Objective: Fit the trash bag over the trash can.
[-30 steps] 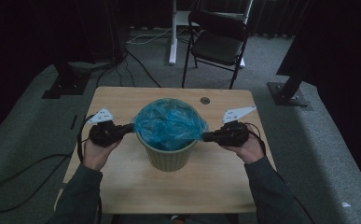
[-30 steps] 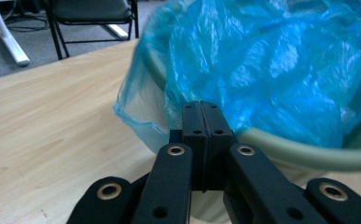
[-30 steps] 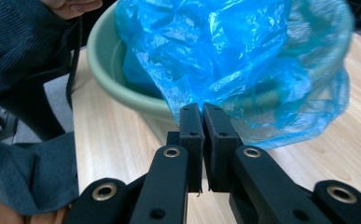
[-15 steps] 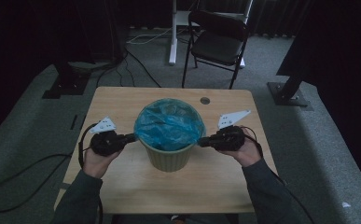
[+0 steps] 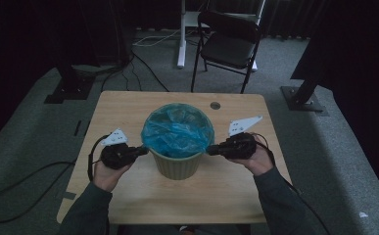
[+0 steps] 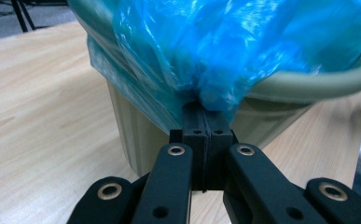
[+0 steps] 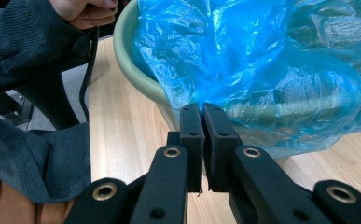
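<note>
Blue bag (image 5: 177, 133) lining green bin (image 5: 176, 165) at mid-table (image 5: 128, 105), edge now drawn lower over the rim than a second ago. Pinched tight by left gripper (image 6: 205, 122) and right gripper (image 7: 201, 112) on opposite sides, left one sunk slightly.

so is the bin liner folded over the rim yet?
Partly. The blue liner drapes over the green bin rim at both pinched sides; the rest is bunched inside.

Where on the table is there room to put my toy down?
The near strip of the table between the two sleeves is bare, and so is the far edge behind the bin, apart from a small round hole. It is crowded beside the bin, where each gripper pinches the blue bag.
</note>
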`<action>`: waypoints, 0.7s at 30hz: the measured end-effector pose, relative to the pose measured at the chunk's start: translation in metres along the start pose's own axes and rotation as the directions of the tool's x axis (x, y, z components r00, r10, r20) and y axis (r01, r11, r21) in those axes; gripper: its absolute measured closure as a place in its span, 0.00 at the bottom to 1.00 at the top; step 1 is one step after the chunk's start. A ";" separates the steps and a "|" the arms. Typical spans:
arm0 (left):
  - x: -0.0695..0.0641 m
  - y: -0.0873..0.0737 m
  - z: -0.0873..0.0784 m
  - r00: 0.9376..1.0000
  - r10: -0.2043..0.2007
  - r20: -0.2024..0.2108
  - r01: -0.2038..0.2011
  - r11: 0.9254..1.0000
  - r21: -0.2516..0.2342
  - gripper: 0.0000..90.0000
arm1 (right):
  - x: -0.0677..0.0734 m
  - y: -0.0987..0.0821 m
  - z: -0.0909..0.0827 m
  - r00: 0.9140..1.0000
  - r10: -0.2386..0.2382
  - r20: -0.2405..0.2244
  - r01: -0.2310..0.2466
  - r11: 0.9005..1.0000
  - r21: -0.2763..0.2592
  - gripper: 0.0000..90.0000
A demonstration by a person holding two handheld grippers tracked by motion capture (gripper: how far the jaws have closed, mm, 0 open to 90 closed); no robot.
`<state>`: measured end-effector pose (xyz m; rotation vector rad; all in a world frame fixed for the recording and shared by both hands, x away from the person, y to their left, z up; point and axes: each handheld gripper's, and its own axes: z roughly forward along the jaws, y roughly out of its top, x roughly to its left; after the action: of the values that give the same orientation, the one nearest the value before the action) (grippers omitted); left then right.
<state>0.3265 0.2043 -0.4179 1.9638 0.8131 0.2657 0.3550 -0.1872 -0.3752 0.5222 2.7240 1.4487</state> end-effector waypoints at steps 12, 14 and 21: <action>0.007 -0.008 0.008 0.998 -0.029 -0.059 0.032 0.998 0.056 1.00 | -0.008 -0.015 0.009 0.999 0.038 -0.007 -0.038 0.996 0.079 0.97; 0.007 -0.008 0.008 0.998 -0.029 -0.059 0.032 0.998 0.056 1.00 | -0.009 -0.016 0.009 0.999 0.043 -0.006 -0.042 0.996 0.080 0.97; 0.012 -0.010 0.003 0.996 -0.054 -0.071 0.056 0.998 0.020 0.97 | -0.010 -0.016 0.008 0.999 0.049 0.011 -0.049 0.995 0.088 0.97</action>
<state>0.3329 0.2131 -0.4298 1.9590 0.9175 0.2956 0.3609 -0.1922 -0.3939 0.6015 2.7980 1.3372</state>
